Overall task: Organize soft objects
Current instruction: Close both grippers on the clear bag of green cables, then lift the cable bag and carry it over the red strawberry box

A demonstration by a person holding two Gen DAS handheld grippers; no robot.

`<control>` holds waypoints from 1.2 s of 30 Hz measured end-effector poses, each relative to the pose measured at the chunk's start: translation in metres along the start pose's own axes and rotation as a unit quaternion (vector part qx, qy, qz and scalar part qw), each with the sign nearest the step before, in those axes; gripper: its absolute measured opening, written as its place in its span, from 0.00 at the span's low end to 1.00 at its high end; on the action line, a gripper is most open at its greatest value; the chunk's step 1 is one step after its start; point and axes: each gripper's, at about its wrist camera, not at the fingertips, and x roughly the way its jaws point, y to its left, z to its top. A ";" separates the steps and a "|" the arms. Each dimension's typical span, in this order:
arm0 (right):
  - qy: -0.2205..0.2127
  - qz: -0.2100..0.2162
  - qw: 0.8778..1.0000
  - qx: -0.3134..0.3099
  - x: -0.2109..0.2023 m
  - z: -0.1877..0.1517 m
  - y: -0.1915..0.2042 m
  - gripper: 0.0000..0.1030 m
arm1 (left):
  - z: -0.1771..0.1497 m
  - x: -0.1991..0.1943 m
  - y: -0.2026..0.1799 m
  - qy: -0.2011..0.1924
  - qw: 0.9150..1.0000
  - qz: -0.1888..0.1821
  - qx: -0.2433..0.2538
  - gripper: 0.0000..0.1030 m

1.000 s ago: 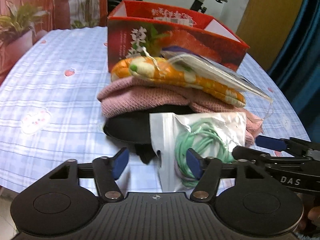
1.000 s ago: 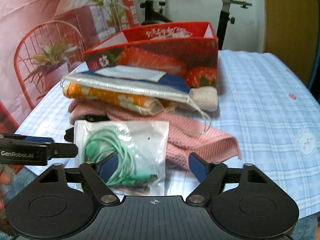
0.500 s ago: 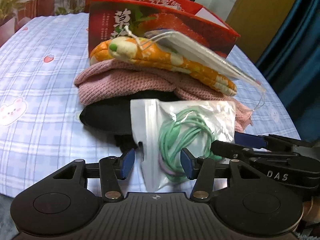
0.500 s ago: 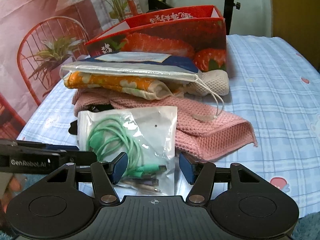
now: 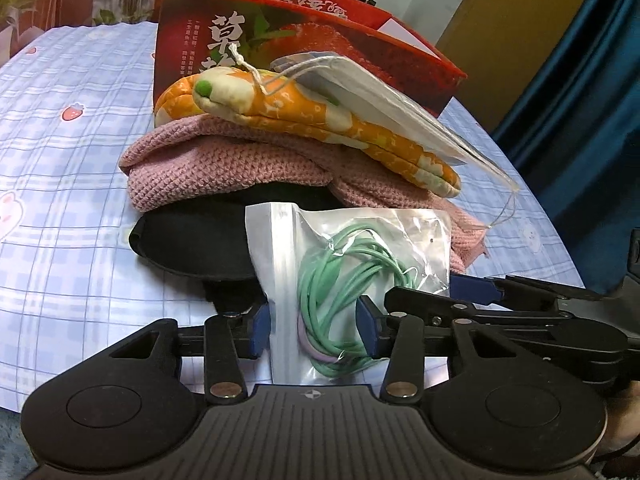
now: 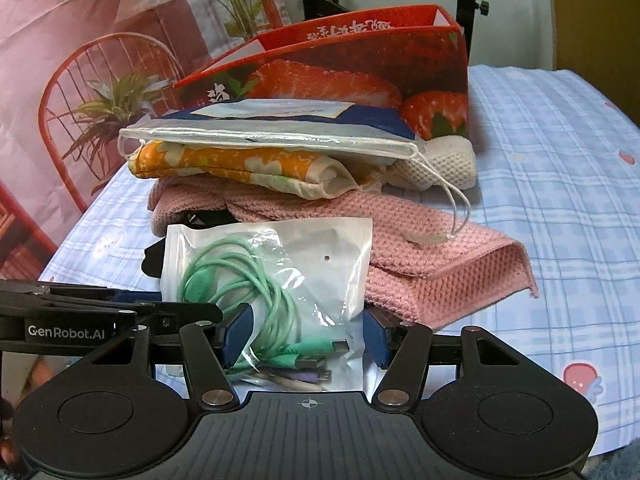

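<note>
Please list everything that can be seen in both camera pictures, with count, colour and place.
Cable bag: one, clear plastic with green cables, front of the pile, between both tools' fingers.
Black item: one, bottom of the pile.
Knitted cloth: one, pink, above the black item.
Floral pouch: one, orange and cream, on the pink cloth.
Mask packet: one, white and blue, top of the pile.
Cream knit: one, behind the pile by the box.
Box: one, red with strawberries, behind the pile.
Tablecloth: one, blue check.
Chair: one, red, left background.
Left tool: black, blue pads, open.
Right tool: black, blue pads, open.
</note>
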 end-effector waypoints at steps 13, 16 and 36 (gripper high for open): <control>0.007 0.013 1.000 0.014 0.010 -0.001 -0.004 0.54 | -0.002 0.002 0.001 0.001 1.000 0.003 0.001 0.39; 0.007 0.015 1.000 0.006 0.008 -0.001 0.000 0.48 | -0.001 -0.005 -0.003 -0.004 1.000 0.008 0.011 0.35; -0.118 0.037 0.989 -0.084 -0.079 0.028 0.038 0.38 | 0.019 -0.102 -0.037 -0.139 0.985 -0.005 0.103 0.34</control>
